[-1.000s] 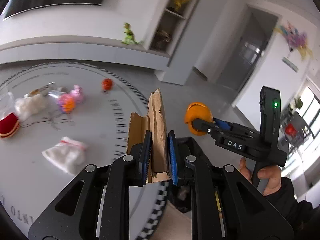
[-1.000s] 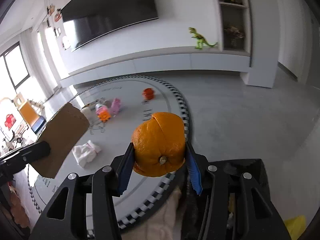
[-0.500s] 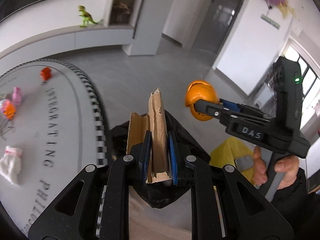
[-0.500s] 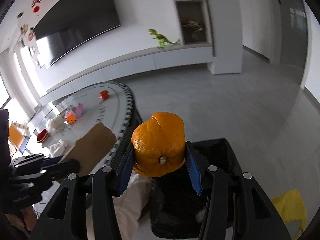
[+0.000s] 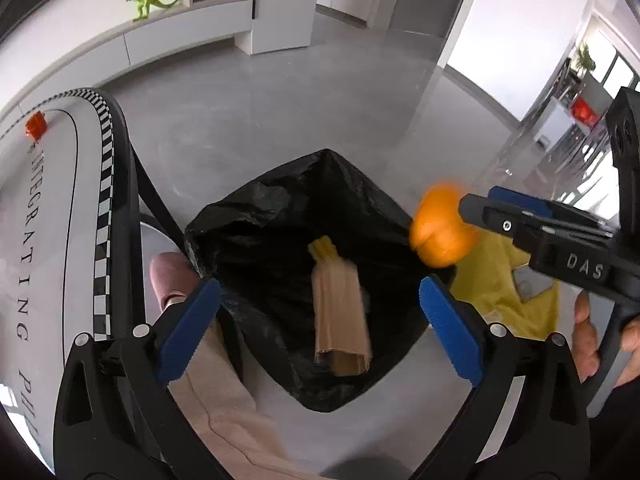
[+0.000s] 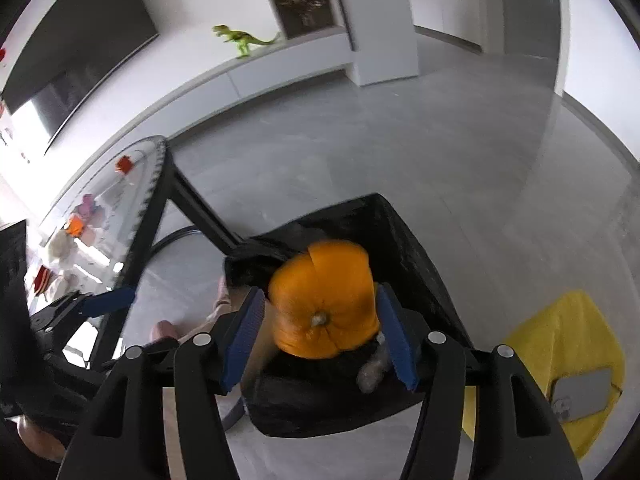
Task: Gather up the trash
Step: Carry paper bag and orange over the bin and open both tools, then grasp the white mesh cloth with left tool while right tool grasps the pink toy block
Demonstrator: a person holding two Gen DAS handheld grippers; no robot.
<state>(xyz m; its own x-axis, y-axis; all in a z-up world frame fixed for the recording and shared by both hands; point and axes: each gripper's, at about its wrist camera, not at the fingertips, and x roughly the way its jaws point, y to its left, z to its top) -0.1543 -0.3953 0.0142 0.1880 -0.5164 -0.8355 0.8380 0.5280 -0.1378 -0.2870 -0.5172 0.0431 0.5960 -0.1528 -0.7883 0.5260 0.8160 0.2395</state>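
The left gripper (image 5: 320, 328) has just been opening; its jaws stand wide and empty, and the cardboard piece (image 5: 340, 320) is inside the black trash bag (image 5: 256, 216) below. The right gripper (image 6: 320, 332) has just been opening too; the orange peel (image 6: 324, 300) sits loose between its pads, directly above the bag.

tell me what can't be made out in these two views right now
- Orange peel: motion-blurred in the left wrist view; in the right wrist view, whether the pads still touch it is unclear.
- Bin bag contents: dark folds hide everything below the cardboard.
- Right wrist view: the peel covers most of the bag's mouth.
- Table lettering: cut off by the frame edge.
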